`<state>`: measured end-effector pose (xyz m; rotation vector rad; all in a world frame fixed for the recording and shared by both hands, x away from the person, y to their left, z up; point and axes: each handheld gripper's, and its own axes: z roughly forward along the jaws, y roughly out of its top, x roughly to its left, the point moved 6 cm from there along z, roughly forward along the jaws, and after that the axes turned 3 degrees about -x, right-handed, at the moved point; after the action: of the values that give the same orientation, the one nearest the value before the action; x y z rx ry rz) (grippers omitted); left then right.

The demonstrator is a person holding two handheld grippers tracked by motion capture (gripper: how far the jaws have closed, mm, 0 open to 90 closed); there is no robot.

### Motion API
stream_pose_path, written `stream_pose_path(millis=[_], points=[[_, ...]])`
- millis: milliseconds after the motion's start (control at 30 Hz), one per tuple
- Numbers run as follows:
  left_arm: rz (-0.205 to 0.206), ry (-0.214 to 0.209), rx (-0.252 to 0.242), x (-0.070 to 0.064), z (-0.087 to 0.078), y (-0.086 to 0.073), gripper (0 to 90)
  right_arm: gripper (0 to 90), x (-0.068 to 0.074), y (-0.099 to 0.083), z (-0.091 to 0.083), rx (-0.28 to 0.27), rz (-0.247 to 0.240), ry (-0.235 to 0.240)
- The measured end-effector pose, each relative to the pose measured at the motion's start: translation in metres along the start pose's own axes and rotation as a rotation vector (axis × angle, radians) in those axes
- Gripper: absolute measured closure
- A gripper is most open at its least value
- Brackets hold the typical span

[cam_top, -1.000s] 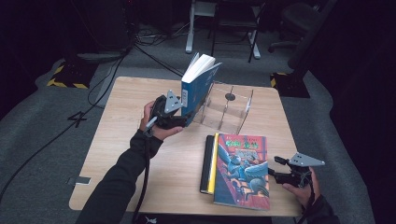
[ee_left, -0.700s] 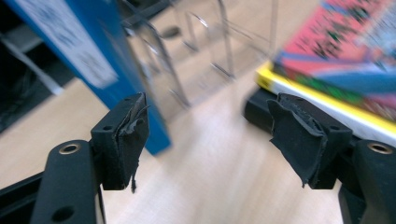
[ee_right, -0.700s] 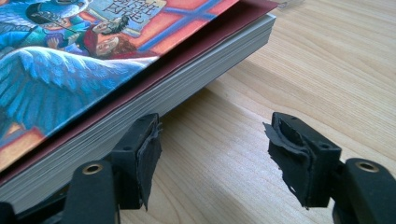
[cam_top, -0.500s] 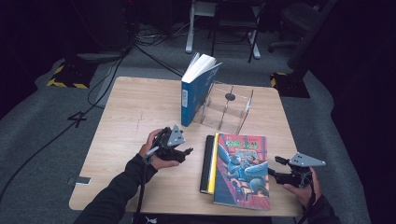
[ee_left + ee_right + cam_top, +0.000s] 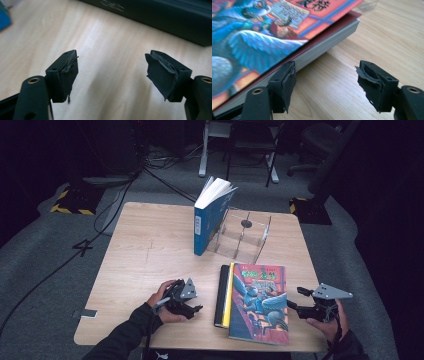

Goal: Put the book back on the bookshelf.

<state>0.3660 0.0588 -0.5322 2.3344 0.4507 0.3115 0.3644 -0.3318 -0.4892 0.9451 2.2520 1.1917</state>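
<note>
A blue book (image 5: 210,216) stands upright, leaning against the left side of a clear plastic divider rack (image 5: 242,236). Near the front edge lies a colourful illustrated book (image 5: 261,301) on top of a black book (image 5: 221,290). My left gripper (image 5: 192,307) rests low on the table left of the black book (image 5: 160,17), open with nothing between its jaws. At the front right my right gripper (image 5: 295,300) is open beside the illustrated book's (image 5: 262,32) page edge, one fingertip (image 5: 287,82) close against it.
The wooden table (image 5: 145,250) has bare room on its left half. Chairs, stands and cables stand on the dark floor behind it. A small grey tag (image 5: 86,313) sticks out at the table's front left edge.
My left gripper let go of the blue book and moved back toward the front of the table, down beside the black book. The blue book stays upright. The right gripper has not moved.
</note>
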Motion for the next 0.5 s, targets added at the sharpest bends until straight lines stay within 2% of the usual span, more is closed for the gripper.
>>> stream_pose_path(millis=[67, 167, 267, 433, 500], points=[[0.011, -0.016, 0.009, -0.005, 0.002, -0.003, 24.5, 31.1, 0.001, 0.003, -0.004, -0.006, 0.001, 0.001], [0.004, -0.034, 0.02, -0.01, 0.004, -0.007, 23.4, 31.1, 0.003, 0.009, -0.01, -0.025, 0.012, 0.01], [-0.004, -0.048, 0.006, -0.012, 0.005, -0.008, 22.8, 30.8, 0.009, 0.016, -0.013, -0.037, 0.004, 0.034], [-0.069, -0.066, -0.025, -0.01, 0.007, -0.012, 19.7, 30.1, 0.02, 0.023, -0.013, -0.031, -0.001, 0.069], [-0.079, -0.069, -0.042, -0.01, 0.008, -0.013, 19.2, 29.5, 0.025, 0.023, -0.012, -0.013, -0.005, 0.09]])
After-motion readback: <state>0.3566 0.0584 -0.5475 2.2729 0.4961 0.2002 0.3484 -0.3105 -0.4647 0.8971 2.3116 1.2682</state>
